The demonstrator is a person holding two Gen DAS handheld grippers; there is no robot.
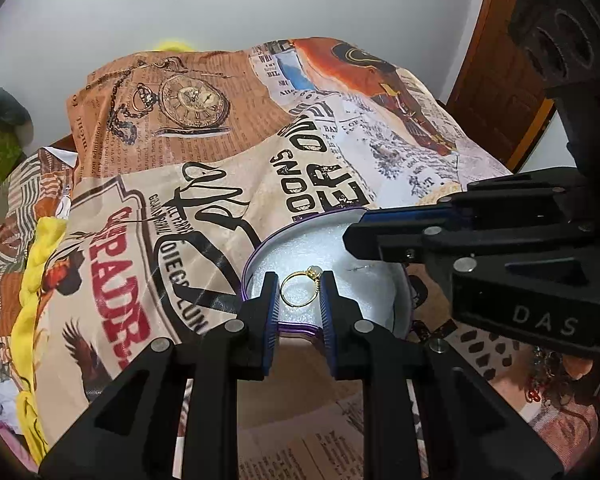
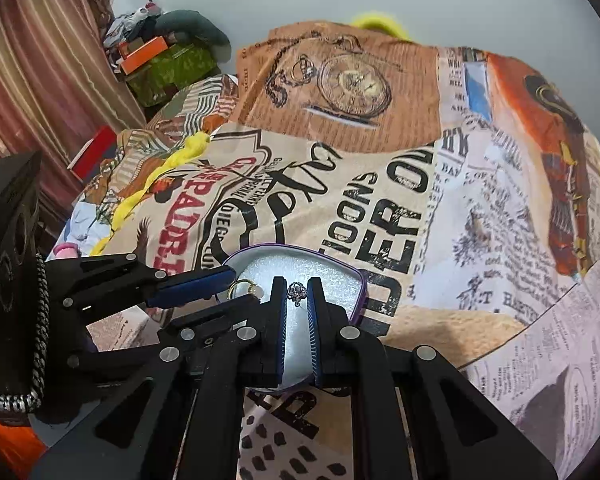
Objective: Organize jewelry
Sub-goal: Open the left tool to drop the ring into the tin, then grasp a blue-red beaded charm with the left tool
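Over the box: both grippers hang above a purple-rimmed box (image 1: 260, 258) lined with white foam (image 1: 324, 248), which sits on a newspaper-print cloth (image 1: 204, 152) draped over a soft surface.
Left gripper (image 1: 299, 293): fingers close on either side of a gold ring (image 1: 300, 289). The ring stands upright between the blue pads (image 1: 271, 312), its pale stone at the upper right. The right pad touches the band; on the left a thin gap shows, so the grip is light at best.
Right gripper (image 2: 297, 295): fingers drawn nearly together around a small silver piece (image 2: 296, 292), ornate, perhaps a charm or an earring. It seems pinched at the tips, with a short part hanging below.
Where the jewelry is: both pieces are over the foam, inside the rim. I cannot tell whether either touches the foam. In the right wrist view the gold ring (image 2: 242, 289) is just to the left of the silver piece.
Step in hand: placing, by my reading; each piece is being brought to its spot in the box.
Next move calls for: a small drop to the foam, then a slow spread of the fingers so the ring does not roll.
Risk: the two grippers are close together and could knock each other.
Elsewhere: a dark beaded tangle (image 1: 548, 376), possibly more jewelry, lies on the cloth to the right.
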